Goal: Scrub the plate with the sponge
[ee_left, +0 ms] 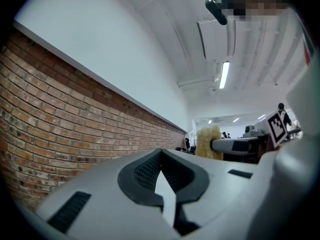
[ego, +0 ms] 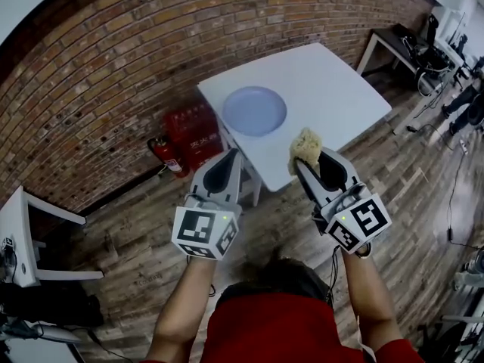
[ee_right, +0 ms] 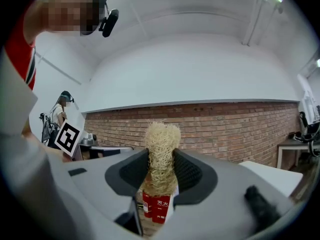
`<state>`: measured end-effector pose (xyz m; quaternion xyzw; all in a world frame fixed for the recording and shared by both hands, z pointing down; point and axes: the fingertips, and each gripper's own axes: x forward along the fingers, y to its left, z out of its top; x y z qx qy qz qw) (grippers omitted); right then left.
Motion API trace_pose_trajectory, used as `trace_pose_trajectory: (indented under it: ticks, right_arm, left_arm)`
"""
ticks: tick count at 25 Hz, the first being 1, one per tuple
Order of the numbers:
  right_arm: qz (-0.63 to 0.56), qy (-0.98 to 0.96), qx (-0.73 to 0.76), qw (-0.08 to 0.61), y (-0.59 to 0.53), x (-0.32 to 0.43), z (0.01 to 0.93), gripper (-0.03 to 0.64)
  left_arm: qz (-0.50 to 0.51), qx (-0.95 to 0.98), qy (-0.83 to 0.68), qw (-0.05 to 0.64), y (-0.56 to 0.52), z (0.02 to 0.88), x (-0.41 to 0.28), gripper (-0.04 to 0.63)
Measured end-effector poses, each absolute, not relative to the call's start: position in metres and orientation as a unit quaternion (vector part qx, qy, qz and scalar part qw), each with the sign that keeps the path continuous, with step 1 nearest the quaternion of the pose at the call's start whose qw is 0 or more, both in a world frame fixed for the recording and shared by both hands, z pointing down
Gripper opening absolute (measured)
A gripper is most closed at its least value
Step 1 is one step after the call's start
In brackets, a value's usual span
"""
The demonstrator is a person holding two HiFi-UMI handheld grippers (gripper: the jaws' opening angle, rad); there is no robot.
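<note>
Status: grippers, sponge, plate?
Left gripper shut, empty. Right gripper shut on sponge, not touching the plate. Plate flat on white table. Nothing in the way.

I've got the R gripper [ego: 310,159] clamped on the sponge [ego: 305,149] at the near edge of the white table [ego: 333,82]. The plate [ego: 254,110] sits just beyond, towards the table's left. L gripper [ego: 229,157] is near-left, jaws together, over the floor.

White square table [ego: 333,82] up at one o'clock, standing on plank floor [ego: 136,233]. Red cartons [ego: 193,131] stacked at its nine o'clock by the brick wall [ego: 113,66], red fire extinguisher [ego: 165,156] just beside them. White stand [ego: 19,233] far out at nine o'clock, dark desk [ego: 393,40] at two.
</note>
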<state>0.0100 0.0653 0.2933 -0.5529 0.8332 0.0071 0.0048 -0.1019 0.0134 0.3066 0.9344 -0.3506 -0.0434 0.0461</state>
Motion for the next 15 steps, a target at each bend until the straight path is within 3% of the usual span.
trace_pose_trajectory:
  ticks: [15]
  right_arm:
    - [0.024,0.861,-0.507,0.004,-0.055,0.053,0.300,0.153]
  left_arm:
    - [-0.031,0.914,-0.403,0.031,-0.089,0.318,-0.059,0.012]
